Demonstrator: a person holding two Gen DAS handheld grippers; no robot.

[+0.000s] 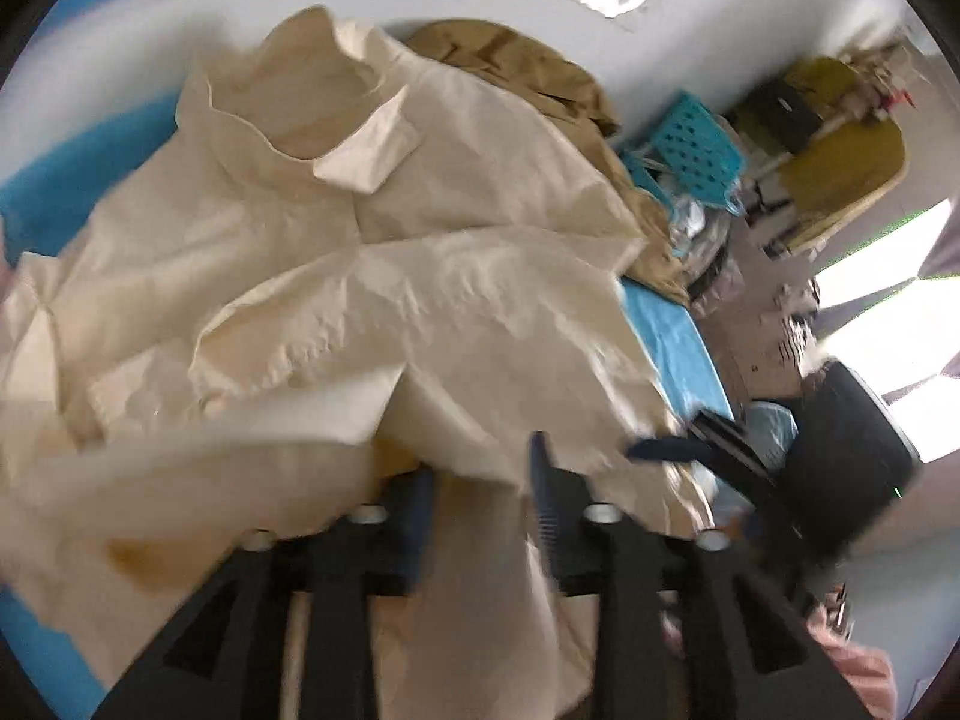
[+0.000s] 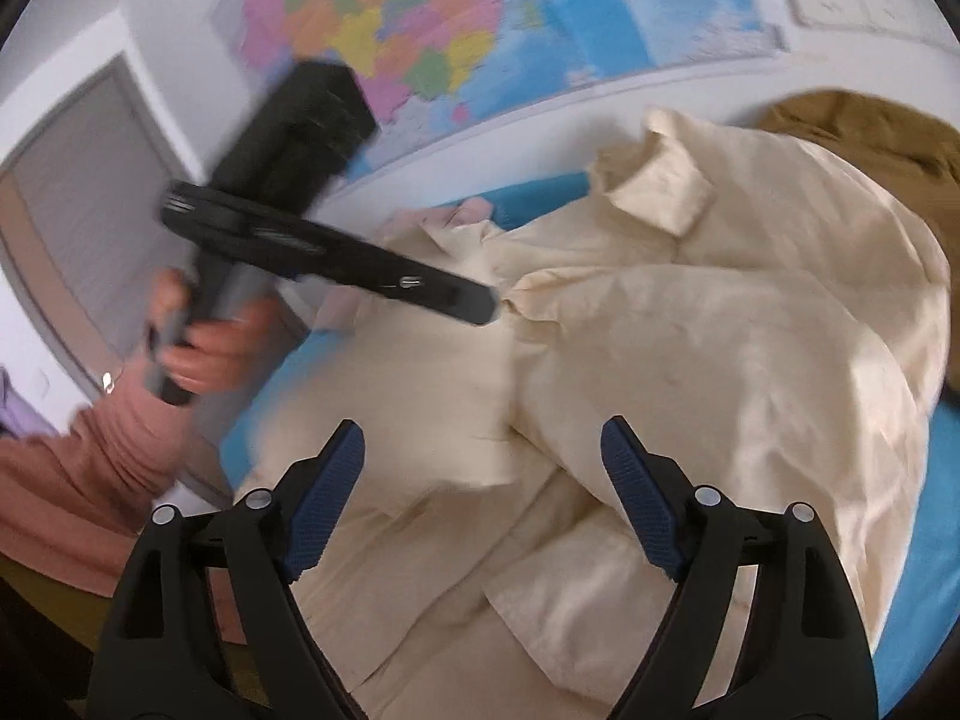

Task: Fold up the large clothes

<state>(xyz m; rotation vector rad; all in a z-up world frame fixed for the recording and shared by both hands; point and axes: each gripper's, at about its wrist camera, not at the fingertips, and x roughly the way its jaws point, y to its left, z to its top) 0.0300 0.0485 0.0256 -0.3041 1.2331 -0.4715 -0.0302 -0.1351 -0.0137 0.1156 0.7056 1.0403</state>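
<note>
Right hand-held gripper point(image 2: 483, 501), jaws apart, above rumpled cream shirt point(image 2: 690, 330).

No legible text anywhere; wall map point(image 2: 480, 18) carries print, too blurred to read.

The shirt point(image 2: 690, 360) was plain cream. It lay on a bright blue cover point(image 2: 924, 570), with an olive-brown garment point(image 2: 870, 132) behind it. The wall map point(image 2: 420, 18) showed patches of pink, yellow, green, orange and pale blue. The basket point(image 1: 696, 144) was turquoise, and the sleeve point(image 2: 78, 480) was salmon pink.
</note>
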